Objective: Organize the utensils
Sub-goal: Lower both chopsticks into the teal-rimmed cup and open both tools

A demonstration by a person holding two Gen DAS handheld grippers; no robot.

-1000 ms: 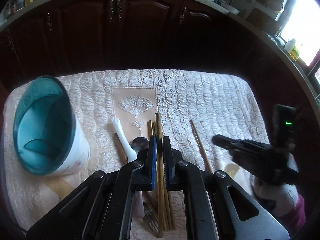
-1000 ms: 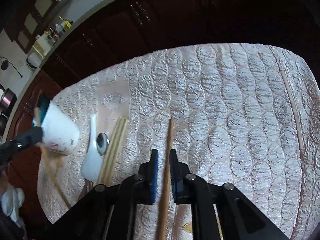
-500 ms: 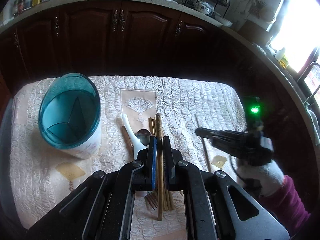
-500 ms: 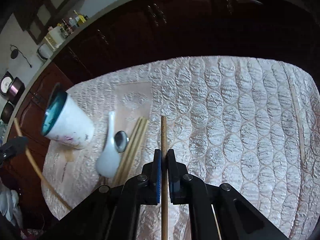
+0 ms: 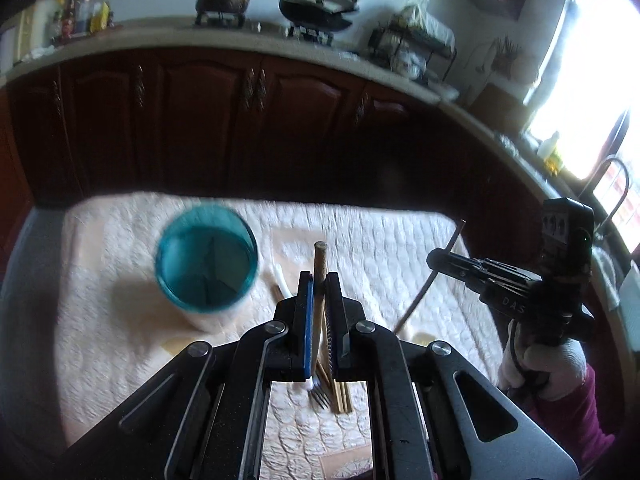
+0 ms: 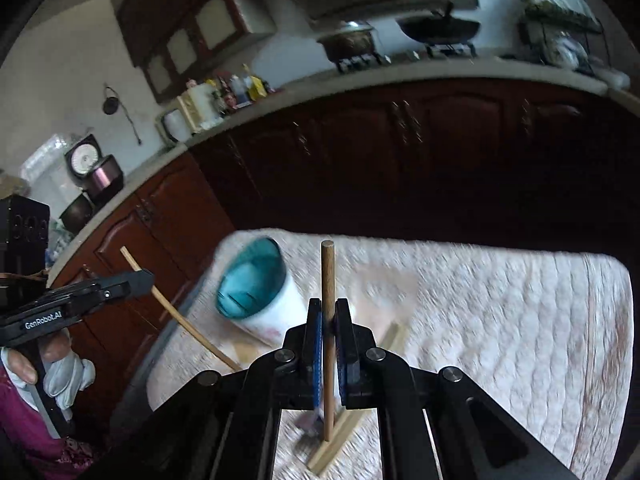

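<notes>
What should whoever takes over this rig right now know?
Left claw: shut on a bamboo chopstick, held above the cloth.
Right claw: shut on a brown chopstick.
Teal-rimmed holder: upright on the cloth, apparently empty.
Done: both sticks picked up.
Left: drop them in the holder, then collect the chopstick bundle, fork and white spoon.
</notes>
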